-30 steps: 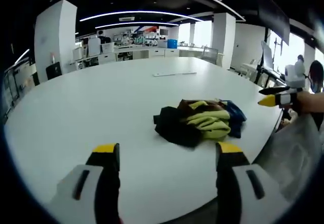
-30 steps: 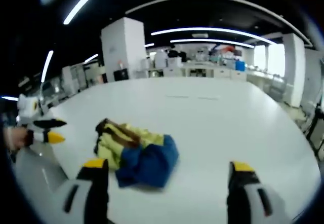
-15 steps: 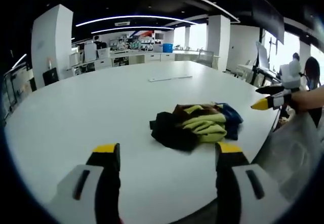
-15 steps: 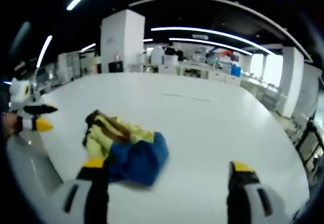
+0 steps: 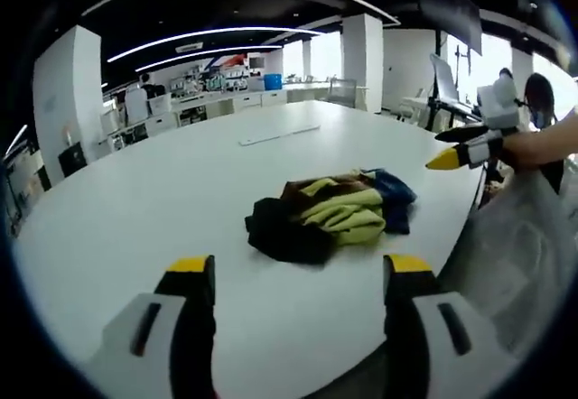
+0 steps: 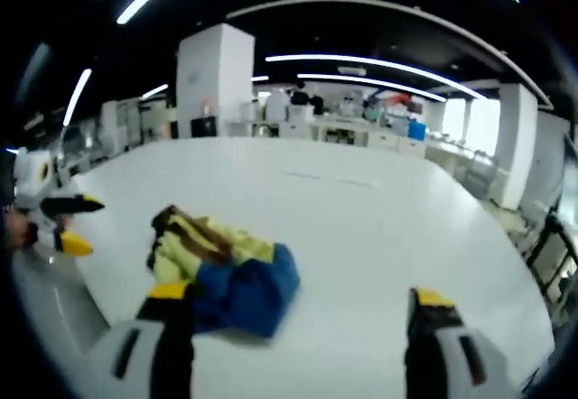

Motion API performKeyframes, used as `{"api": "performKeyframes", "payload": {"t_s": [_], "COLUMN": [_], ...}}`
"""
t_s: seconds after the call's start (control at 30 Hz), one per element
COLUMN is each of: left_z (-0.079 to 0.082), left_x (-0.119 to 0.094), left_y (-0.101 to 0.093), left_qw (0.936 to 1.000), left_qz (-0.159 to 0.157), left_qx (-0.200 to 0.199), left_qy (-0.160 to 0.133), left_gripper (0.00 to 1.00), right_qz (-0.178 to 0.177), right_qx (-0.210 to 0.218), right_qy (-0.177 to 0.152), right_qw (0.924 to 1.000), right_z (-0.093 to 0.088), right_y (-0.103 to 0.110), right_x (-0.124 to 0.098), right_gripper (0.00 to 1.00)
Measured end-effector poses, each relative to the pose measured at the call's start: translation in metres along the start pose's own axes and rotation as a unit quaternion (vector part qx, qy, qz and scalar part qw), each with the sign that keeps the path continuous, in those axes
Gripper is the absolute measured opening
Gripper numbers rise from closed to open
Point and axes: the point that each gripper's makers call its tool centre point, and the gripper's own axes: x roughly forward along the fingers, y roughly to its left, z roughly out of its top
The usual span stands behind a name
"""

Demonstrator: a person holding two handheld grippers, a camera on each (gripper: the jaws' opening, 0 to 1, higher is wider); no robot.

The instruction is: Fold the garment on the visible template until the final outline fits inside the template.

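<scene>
Lying crumpled near the rounded front edge of the white counter (image 5: 135, 209), the garment (image 5: 330, 216) is a bunched heap of yellow-green, black, brown and blue cloth, with bare counter stretching wide beyond it toward a pale flat strip (image 5: 278, 134) far off and nothing standing between it and either tool. Left tool (image 5: 293, 277) hovers short of the garment with its jaws spread and holding nothing. Right tool (image 6: 293, 307), also spread and holding nothing, hangs just beside the garment's blue end.
</scene>
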Motion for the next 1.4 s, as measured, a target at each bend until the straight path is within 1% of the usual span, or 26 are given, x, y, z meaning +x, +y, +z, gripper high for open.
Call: {"api": "performKeyframes", "payload": {"t_s": [0.1,0.17,0.27,0.33,0.4,0.5,0.57,0.63,0.67,0.73,0.83,0.9,1.0,1.1,1.13,1.23,1.33,1.4], "left_z": [-0.003,0.001,0.001,0.002,0.002,0.0,0.001,0.0,0.0,-0.003,-0.003,-0.004,-0.007,-0.008,-0.008,-0.009,-0.007,-0.01], "left_x": [0.0,-0.002,-0.002,-0.003,-0.004,-0.004,-0.005,-0.006,-0.007,-0.006,-0.006,-0.006,-0.005,-0.004,-0.003,-0.001,0.001,0.004], "left_y": [0.002,0.004,0.007,0.009,0.01,0.014,0.017,0.022,0.023,0.027,0.031,0.033,0.034,0.032,0.031,0.026,0.02,0.018], "left_qw": [1.0,1.0,0.9999,0.9998,0.9997,0.9994,0.9992,0.9984,0.9982,0.9977,0.9973,0.9971,0.9969,0.997,0.9973,0.9979,0.9986,0.9989], "left_qz": [0.003,0.007,0.012,0.019,0.023,0.034,0.04,0.056,0.059,0.068,0.073,0.076,0.078,0.075,0.071,0.06,0.047,0.04], "left_qx": [0.0,-0.001,-0.001,0.003,0.001,0.003,-0.001,0.003,0.002,0.0,-0.003,-0.005,-0.01,-0.012,-0.013,-0.017,-0.016,-0.013], "left_qy": [0.003,-0.006,-0.008,-0.008,-0.008,-0.003,-0.005,-0.001,0.0,0.004,0.004,0.005,0.01,0.013,0.014,0.014,0.014,0.021], "left_gripper": [0.73,0.73,0.73,0.73,0.73,0.73,0.73,0.73,0.73,0.73,0.73,0.73,0.73,0.74,0.74,0.74,0.75,0.75], "right_qz": [0.001,0.005,0.019,0.021,0.032,0.038,0.046,0.056,0.067,0.07,0.086,0.093,0.097,0.085,0.08,0.074,0.071,0.073], "right_qx": [-0.002,0.0,0.012,0.007,0.017,0.021,0.033,0.042,0.057,0.055,0.064,0.06,0.064,0.06,0.06,0.072,0.068,0.066], "right_qy": [0.003,0.0,-0.023,-0.021,-0.028,-0.027,-0.041,-0.048,-0.055,-0.053,-0.06,-0.06,-0.056,-0.046,-0.04,-0.036,-0.037,-0.037], "right_qw": [1.0,1.0,0.9995,0.9995,0.9989,0.9987,0.9975,0.9965,0.9946,0.9946,0.9924,0.992,0.9917,0.9935,0.9941,0.994,0.9944,0.9945], "right_z": [-0.001,0.001,0.009,0.007,0.009,0.01,0.016,0.017,0.019,0.019,0.022,0.022,0.02,0.017,0.015,0.013,0.015,0.015], "right_y": [0.001,0.003,0.009,0.008,0.011,0.011,0.013,0.015,0.018,0.019,0.025,0.025,0.026,0.02,0.018,0.014,0.014,0.016], "right_x": [-0.001,-0.001,-0.001,0.0,-0.001,0.001,0.0,-0.001,-0.002,-0.002,-0.002,-0.002,-0.002,-0.002,-0.002,-0.003,-0.003,-0.003], "right_gripper": [0.99,0.99,0.99,0.99,0.99,0.99,0.99,0.99,0.99,0.99,0.99,0.99,0.99,0.99,0.99,0.99,0.99,0.99]}}
